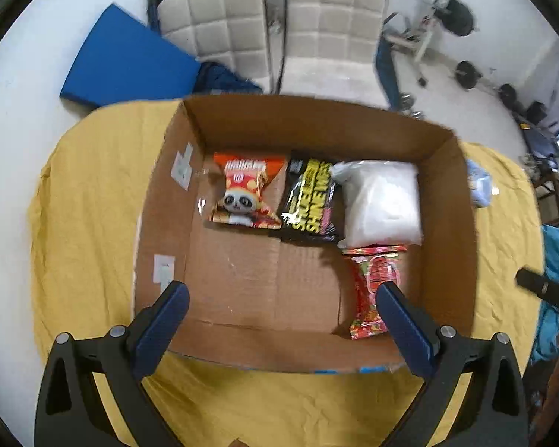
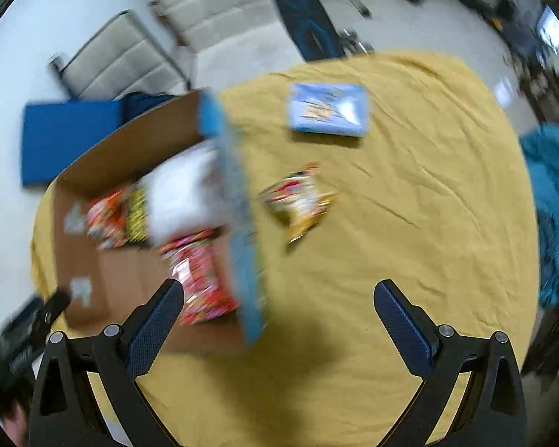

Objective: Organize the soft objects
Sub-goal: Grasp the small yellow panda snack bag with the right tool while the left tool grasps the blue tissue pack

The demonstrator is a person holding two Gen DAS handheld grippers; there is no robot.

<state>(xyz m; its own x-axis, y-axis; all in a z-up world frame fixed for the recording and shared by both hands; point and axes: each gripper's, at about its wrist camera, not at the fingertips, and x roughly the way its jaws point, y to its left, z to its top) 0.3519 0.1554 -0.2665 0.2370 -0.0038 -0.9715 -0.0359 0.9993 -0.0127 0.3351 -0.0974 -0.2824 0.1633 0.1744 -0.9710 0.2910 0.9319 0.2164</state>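
An open cardboard box [image 1: 242, 283] sits on the yellow cloth. Inside lie a red panda snack pack [image 1: 244, 195], a black and yellow pack [image 1: 309, 201], a white soft bag [image 1: 380, 203] and a red candy pack [image 1: 372, 290]. My left gripper [image 1: 281, 298] hovers open over the box's near side, holding nothing. In the right wrist view, a yellow and red snack pack [image 2: 298, 201] and a light blue pack [image 2: 328, 110] lie on the cloth right of the box [image 2: 130, 149]. My right gripper [image 2: 279, 301] is open and empty above the cloth.
Two beige chairs [image 1: 272, 29] stand behind the table, with a blue mat [image 1: 126, 59] on the floor to the left. Exercise gear [image 1: 447, 22] fills the far right. A teal cloth [image 2: 555, 205] lies at the table's right edge. The right wrist view is motion-blurred.
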